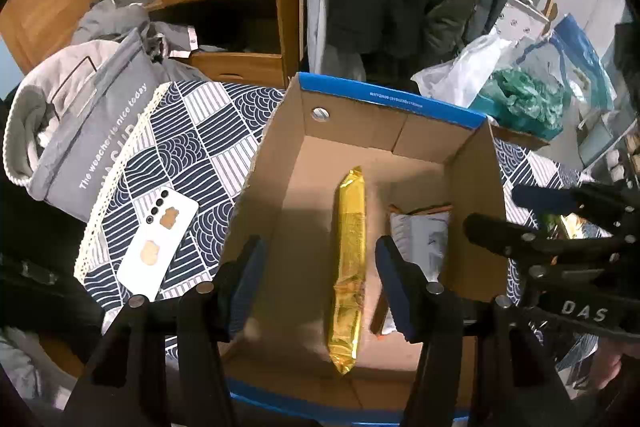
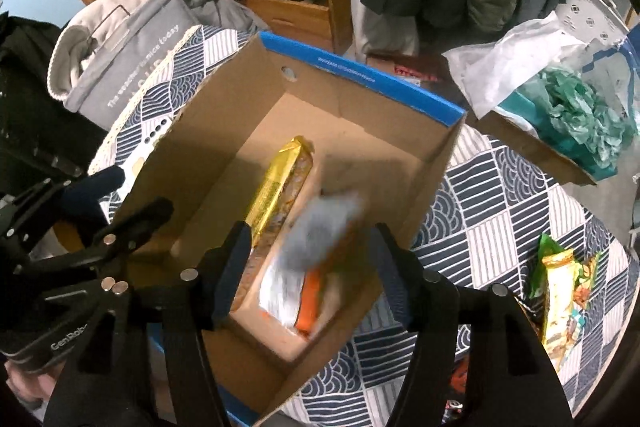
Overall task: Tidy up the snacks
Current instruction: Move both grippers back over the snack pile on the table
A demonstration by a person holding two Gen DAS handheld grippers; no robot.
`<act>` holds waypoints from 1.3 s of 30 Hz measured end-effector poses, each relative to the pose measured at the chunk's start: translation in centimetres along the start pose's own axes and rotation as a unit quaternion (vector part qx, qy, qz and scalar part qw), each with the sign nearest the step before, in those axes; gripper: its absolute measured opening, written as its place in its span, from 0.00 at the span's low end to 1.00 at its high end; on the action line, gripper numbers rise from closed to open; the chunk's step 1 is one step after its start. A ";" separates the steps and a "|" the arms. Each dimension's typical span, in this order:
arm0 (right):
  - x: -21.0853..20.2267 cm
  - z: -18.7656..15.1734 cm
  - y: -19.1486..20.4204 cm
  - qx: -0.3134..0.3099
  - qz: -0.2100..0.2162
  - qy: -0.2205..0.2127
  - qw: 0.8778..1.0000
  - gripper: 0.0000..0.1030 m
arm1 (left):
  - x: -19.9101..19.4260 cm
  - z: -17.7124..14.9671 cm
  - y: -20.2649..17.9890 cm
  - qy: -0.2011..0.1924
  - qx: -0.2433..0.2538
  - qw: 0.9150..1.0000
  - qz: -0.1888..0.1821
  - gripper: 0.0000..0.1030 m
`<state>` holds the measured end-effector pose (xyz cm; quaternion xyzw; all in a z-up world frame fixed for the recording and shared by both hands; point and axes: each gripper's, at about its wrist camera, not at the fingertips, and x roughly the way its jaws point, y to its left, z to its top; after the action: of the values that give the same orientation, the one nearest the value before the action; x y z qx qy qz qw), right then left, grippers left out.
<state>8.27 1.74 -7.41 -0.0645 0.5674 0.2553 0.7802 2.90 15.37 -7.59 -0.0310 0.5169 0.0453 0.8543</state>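
Note:
A cardboard box (image 1: 472, 227) with a blue rim stands on the patterned tablecloth. A long gold snack pack (image 1: 350, 255) lies on its floor, and a grey-and-white packet (image 1: 420, 239) with an orange edge lies to its right. My left gripper (image 1: 320, 251) hangs open above the box, its pads clear of the gold pack below. In the right wrist view my right gripper (image 2: 310, 233) is open over the same box (image 2: 432, 163). The grey packet (image 2: 320, 231) shows blurred between its fingers, with no pad touching it. The gold pack (image 2: 276, 183) lies beside it.
A white phone (image 1: 158, 247) lies on the cloth left of the box, by a grey fabric bag (image 1: 80, 131). A green-and-yellow snack pack (image 2: 560, 291) lies on the cloth to the right. A second box holding teal plastic (image 2: 580, 123) and a white bag (image 2: 508, 67) stands behind.

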 end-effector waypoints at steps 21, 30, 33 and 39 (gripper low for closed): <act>-4.5 -4.1 -5.0 -0.013 -0.068 -0.028 0.997 0.64 | -1.4 -0.6 -6.8 0.012 0.064 0.997 -0.035 0.62; -6.5 -6.4 -9.4 0.016 -0.089 -0.035 0.995 0.64 | -1.4 -1.3 -11.1 0.036 0.088 0.993 -0.069 0.62; -7.1 -7.5 -10.8 0.025 -0.094 -0.034 0.995 0.64 | -1.4 -1.6 -12.5 0.041 0.100 0.991 -0.074 0.62; -8.2 -9.9 -13.8 0.046 -0.111 -0.032 0.992 0.64 | -0.9 -2.2 -15.4 0.058 0.114 0.988 -0.089 0.64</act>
<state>4.51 -16.68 -5.92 -0.0828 0.5423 0.1431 0.8237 2.18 -0.17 -7.71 0.0183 0.5624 -0.0919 0.8215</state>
